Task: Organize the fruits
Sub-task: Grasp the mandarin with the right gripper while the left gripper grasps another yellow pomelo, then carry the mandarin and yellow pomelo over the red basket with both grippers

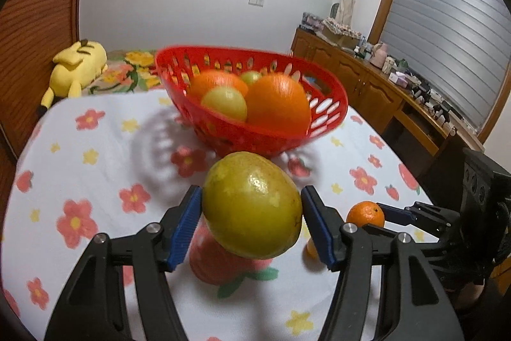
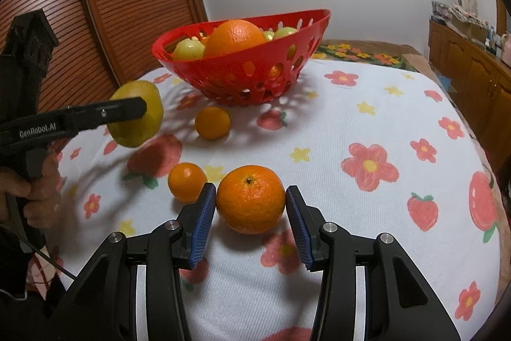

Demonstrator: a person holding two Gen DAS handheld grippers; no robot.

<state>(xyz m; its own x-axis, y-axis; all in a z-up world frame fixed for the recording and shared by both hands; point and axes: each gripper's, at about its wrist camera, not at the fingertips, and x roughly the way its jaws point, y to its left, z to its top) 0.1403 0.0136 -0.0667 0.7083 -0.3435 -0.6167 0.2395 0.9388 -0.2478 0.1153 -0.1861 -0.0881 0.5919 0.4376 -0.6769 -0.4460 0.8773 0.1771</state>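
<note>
While clamped in the left gripper (image 1: 252,213), yellow-green fruit (image 1: 252,203) hangs above the desk (image 2: 383,117); red basket (image 1: 332,98) at 12 o'clock. Right gripper (image 2: 250,219) brackets tangerine (image 2: 250,198), grip undeterminable.

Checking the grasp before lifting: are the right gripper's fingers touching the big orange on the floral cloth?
Apart. The right wrist view shows cloth between each blue finger and the big orange.

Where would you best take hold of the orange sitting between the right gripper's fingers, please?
Probably across the orange's widest middle, one pad on each flank, coming in low from the near side. It sits stem-up on the tablecloth, and the right gripper already straddles it.
</note>
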